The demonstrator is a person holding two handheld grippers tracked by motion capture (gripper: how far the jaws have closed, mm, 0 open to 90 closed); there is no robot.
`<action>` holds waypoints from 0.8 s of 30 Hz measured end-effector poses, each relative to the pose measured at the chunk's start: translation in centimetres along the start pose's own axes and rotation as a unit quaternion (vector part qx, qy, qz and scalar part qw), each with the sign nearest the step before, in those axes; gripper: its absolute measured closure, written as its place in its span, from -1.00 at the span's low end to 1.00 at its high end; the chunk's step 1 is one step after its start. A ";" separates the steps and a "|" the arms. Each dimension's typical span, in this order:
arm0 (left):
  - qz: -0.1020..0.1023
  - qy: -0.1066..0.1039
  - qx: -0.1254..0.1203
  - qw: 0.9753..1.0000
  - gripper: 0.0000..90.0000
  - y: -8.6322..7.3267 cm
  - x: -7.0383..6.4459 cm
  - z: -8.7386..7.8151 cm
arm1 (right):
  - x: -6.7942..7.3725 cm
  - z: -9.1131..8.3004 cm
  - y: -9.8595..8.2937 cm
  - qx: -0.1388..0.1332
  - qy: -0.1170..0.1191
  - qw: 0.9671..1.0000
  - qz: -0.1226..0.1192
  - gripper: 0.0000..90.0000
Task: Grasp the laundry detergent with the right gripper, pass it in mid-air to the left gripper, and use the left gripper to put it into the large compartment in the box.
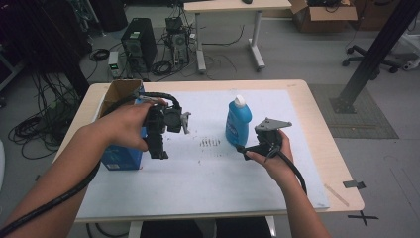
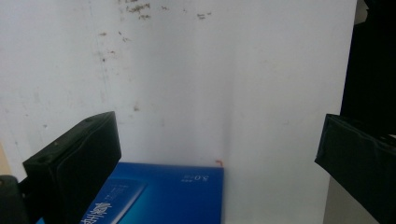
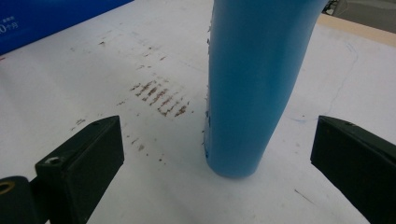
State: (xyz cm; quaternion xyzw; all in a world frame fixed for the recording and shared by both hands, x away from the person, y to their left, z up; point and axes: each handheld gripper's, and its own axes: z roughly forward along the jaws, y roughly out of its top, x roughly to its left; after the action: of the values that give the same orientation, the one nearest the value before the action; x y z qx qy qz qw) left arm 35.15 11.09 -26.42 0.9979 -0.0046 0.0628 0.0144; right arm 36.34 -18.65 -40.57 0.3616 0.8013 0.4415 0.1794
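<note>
The upright blue plastic bottle with a white cap stands on the white sheet, just ahead of the right gripper, whose jaws are wide apart and empty. The left gripper, equally spread, hovers over the blue cardboard box

Open white mat between blue box and bottle.
</note>
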 end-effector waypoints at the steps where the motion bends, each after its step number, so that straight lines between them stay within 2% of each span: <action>1: 0.001 0.000 0.001 1.000 -1.00 0.1 0.0 0.0 | 0.0 0.3 0.0 -0.002 -0.001 1.000 0.002 -0.94; 7: 0.002 0.002 0.007 1.000 -1.00 0.3 -0.1 -0.2 | 0.3 1.2 0.0 -0.019 -0.014 1.000 0.010 -0.95; 12: -0.001 0.005 0.005 1.000 -1.00 0.2 0.0 -0.5 | 0.8 2.0 0.1 -0.035 -0.039 0.999 0.007 -0.94; 18: 0.002 0.007 0.001 1.000 -1.00 0.5 -0.1 -0.6 | 0.9 2.7 0.0 -0.062 -0.072 0.995 0.007 -0.95; 24: 0.000 0.008 0.004 1.000 -1.00 0.6 -0.1 -0.8 | 0.9 3.6 -0.2 -0.088 -0.085 0.992 0.013 -0.96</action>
State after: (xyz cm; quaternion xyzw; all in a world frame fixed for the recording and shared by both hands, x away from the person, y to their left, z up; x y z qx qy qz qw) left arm 34.98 10.54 -25.64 0.9974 -0.0040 0.0710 0.0104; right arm 37.84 -16.04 -42.70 0.3911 0.7364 0.4800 0.2726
